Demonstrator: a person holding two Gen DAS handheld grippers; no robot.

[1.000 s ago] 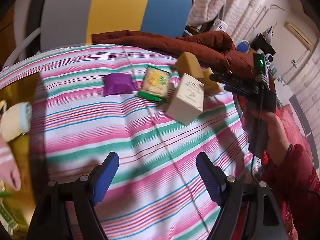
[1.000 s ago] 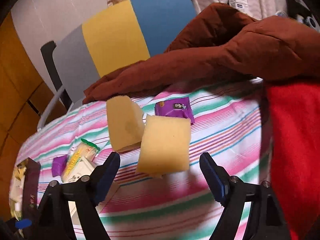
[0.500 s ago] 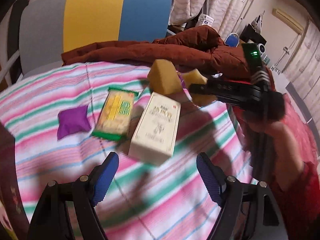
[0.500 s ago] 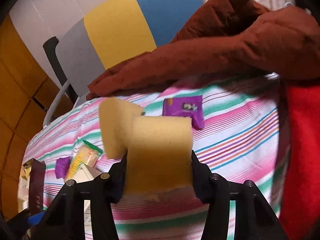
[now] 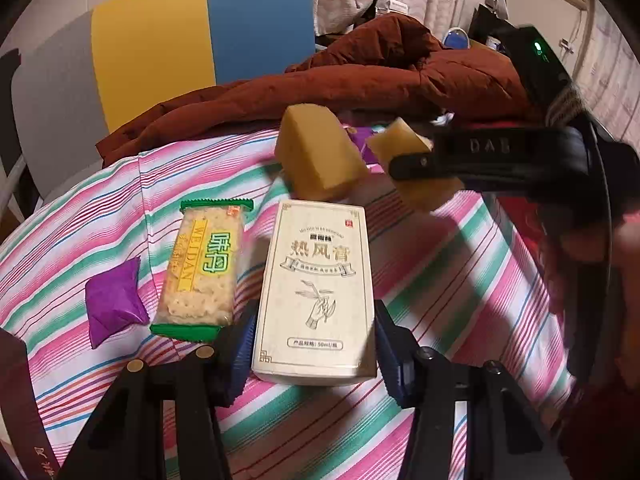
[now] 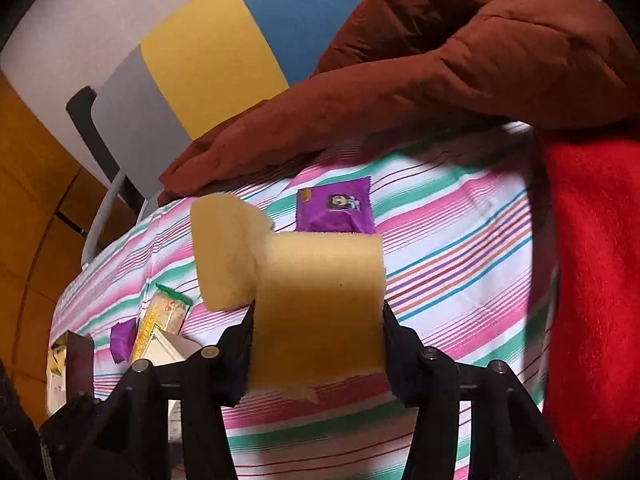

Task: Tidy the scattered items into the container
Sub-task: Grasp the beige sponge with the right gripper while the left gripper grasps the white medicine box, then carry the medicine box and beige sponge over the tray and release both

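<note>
On the striped cloth of the counter (image 5: pixel 460 288), both tools have gone from reaching to gripping within the last second. The left gripper (image 5: pixel 314 344), which a second ago hovered wide open over bare cloth well short of the items, has slid forward until the cream carton (image 5: pixel 316 288) lies between its blue pads; its jaws are closing at this moment, and the pads sit at the carton's two long sides, though whether they press yet I cannot tell. The right gripper (image 6: pixel 318 344) stood open around the yellow sponge (image 6: pixel 320 304) a second ago and is now clamped on it, the foam visibly pinched between the jaws (its lower edge looks torn).

For the task this means two items are about to leave the cloth together. Still lying loose are the second sponge (image 5: pixel 320 156), the cracker packet (image 5: pixel 204 268), the small purple pouch (image 5: pixel 114 304) and the purple wrapper (image 6: pixel 334 208). The container (image 6: pixel 78 360) seems to be the dark box at the far left edge of the right wrist view, already holding some things.

Both grippers pitch steeply down toward the cloth. In the left wrist view the right tool reaches in from the right side, a hand (image 5: pixel 592 236) behind it.
</note>
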